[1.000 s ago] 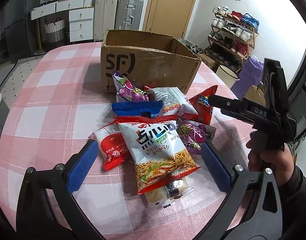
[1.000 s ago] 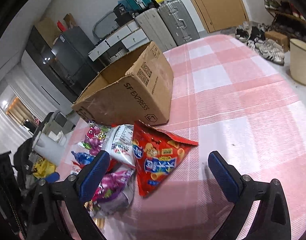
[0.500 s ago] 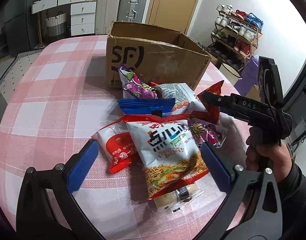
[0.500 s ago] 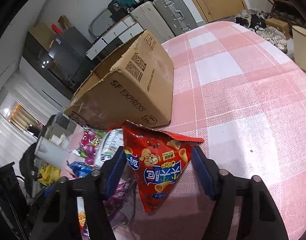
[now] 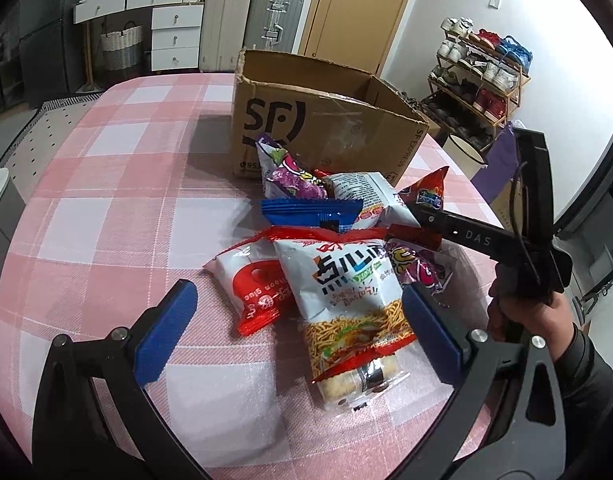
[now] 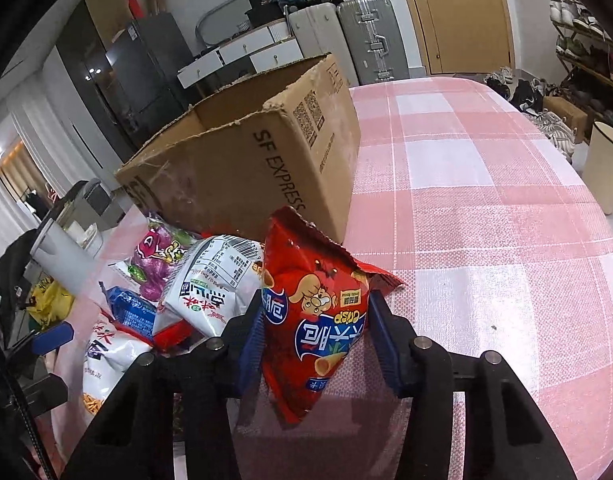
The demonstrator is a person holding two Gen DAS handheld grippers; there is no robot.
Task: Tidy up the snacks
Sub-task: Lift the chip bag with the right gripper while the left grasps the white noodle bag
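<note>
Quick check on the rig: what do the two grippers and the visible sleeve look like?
Both grippers are black frames with blue finger pads and silver bolts. The right gripper, seen from the left camera, carries white "DAS" lettering and a thin black cable. The hand gripping it wears a dark sleeve.

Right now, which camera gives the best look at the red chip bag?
The right wrist view: the red chip bag fills the middle, front print plain, pinched between the right gripper's blue pads. The left wrist view shows only its red top corner poking out behind the gripper arm and the snack pile.
</note>
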